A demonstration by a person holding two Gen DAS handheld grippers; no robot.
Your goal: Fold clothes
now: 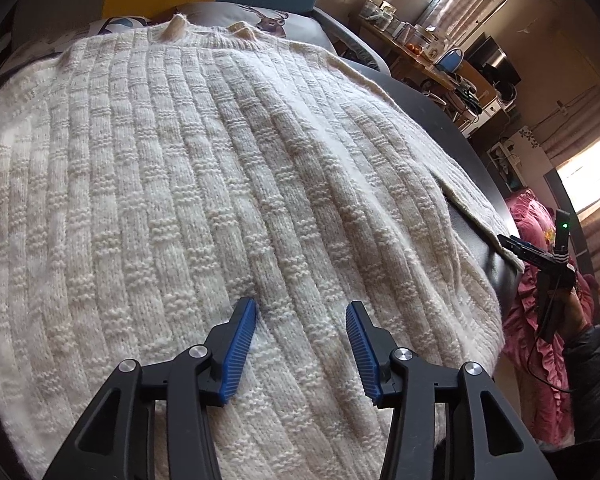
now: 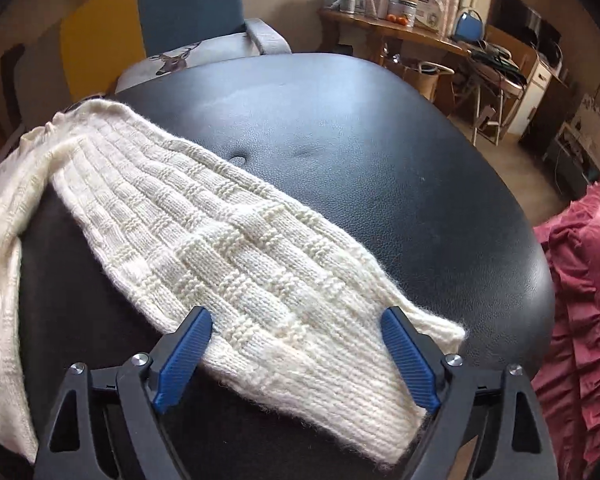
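A cream knit sweater lies spread flat on a black leather surface, collar at the far end. My left gripper is open and empty just above the sweater's lower body. The sweater's right sleeve stretches diagonally across the black surface in the right wrist view. My right gripper is open, its blue fingers standing to either side of the sleeve's cuff end without clamping it. The right gripper also shows in the left wrist view at the sleeve's edge.
A pink ruffled fabric lies to the right of the black surface. A deer-print cushion and a blue and yellow chair back stand behind. A cluttered wooden desk is at the back right.
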